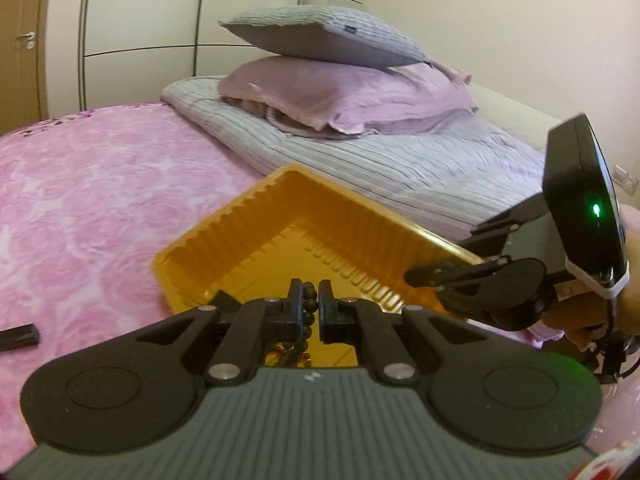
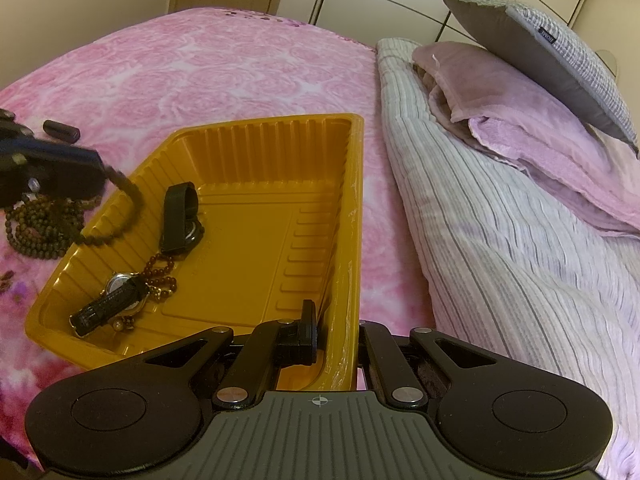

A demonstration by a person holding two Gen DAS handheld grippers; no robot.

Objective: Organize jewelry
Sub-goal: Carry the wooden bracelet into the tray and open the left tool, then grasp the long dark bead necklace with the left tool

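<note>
A yellow ribbed plastic tray [image 1: 256, 216] [image 2: 256, 148] lies on a pink floral bedspread. My left gripper [image 1: 313, 300] [image 2: 100, 172] is shut on a dark bead necklace [image 1: 309, 312] [image 2: 132, 196], held at the tray's near rim; the rest of the strand is piled on the bedspread outside the tray [image 2: 44, 228]. My right gripper [image 2: 332, 336] [image 1: 416, 276] is shut on the tray's right wall. Inside the tray lie a black-strap watch [image 2: 112, 304], a second black-strap watch [image 2: 180, 216] and a small reddish bead bracelet [image 2: 160, 276].
A small black cylinder [image 1: 18, 336] [image 2: 62, 131] lies on the bedspread left of the tray. A folded grey striped quilt [image 2: 500, 248] with two stacked pillows [image 1: 328, 92] lies to the right. Wardrobe doors [image 1: 140, 20] stand behind the bed.
</note>
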